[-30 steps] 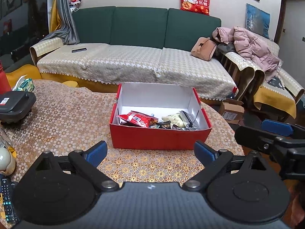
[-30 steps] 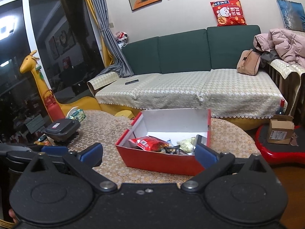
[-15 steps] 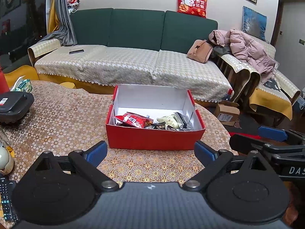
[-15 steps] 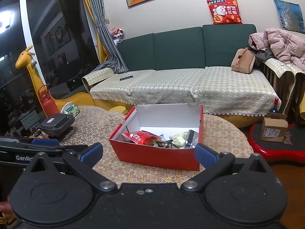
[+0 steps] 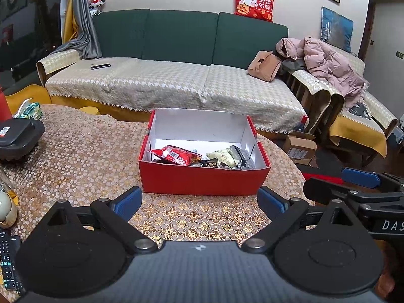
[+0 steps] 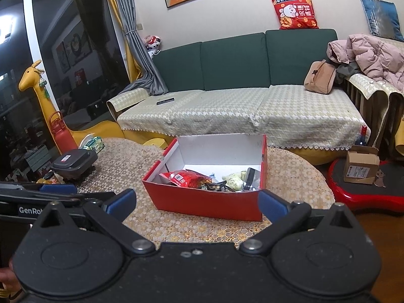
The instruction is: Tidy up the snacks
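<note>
Status: we hold both grippers back from the red box (image 5: 204, 180), which sits on the table (image 5: 83, 156) directly ahead of us. Left gripper (image 5: 200, 199) has its fingers spread wide with nothing between them; same for the right gripper (image 6: 197, 203).

Snacks are in the near half of the box: a red packet (image 5: 176, 154) on the left, a pale green packet (image 5: 222, 156) and dark and silver wrappers (image 6: 251, 179) to the right, all piled against the front wall. The far half shows bare white floor.

Progress, our read: no loose snack lies on the cloth around the box, so collection looks done or nearly so. What's left is probably tidying the pile, if anything. We can't tell whether more snacks sit out of view.

Surface: a round table under a gold floral lace cloth. Black container (image 5: 19, 136) at the left edge, remote (image 5: 8, 260) at the near left.

Room: green sofa (image 5: 176, 40) with a beige cover behind the table, pink jacket (image 5: 330, 68) on its right end, cardboard carton (image 5: 300, 147) on the floor, yellow giraffe (image 6: 38, 93) by the dark window.
</note>
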`<act>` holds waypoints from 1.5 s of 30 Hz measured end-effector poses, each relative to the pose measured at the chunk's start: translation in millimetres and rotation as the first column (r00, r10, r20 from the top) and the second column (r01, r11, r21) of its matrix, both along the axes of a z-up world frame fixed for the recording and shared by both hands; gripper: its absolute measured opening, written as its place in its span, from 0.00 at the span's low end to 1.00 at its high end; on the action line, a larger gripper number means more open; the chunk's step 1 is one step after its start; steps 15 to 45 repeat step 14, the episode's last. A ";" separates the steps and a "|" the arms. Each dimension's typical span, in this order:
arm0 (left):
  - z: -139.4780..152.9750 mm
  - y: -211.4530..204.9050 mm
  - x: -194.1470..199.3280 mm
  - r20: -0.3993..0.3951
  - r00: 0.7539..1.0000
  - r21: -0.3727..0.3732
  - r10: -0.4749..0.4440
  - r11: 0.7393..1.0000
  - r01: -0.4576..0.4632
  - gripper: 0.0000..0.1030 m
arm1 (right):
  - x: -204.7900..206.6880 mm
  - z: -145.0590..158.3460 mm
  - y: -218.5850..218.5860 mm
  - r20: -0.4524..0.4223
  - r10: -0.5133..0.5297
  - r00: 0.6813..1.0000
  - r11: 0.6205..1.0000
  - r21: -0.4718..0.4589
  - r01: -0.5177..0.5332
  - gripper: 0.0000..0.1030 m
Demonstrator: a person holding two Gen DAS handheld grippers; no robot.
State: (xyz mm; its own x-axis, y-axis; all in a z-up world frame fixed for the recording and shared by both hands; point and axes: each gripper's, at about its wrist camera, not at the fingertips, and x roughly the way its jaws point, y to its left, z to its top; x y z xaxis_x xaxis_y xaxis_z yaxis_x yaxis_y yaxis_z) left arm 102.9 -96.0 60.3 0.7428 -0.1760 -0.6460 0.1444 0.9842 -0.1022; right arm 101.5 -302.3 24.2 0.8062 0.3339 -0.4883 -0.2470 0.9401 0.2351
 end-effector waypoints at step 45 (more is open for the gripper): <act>-9.1 4.4 2.1 -0.024 1.000 -0.018 0.005 1.000 -0.006 0.95 | 2.0 -7.1 -0.1 -0.034 -0.006 0.999 1.000 -0.004 0.006 1.00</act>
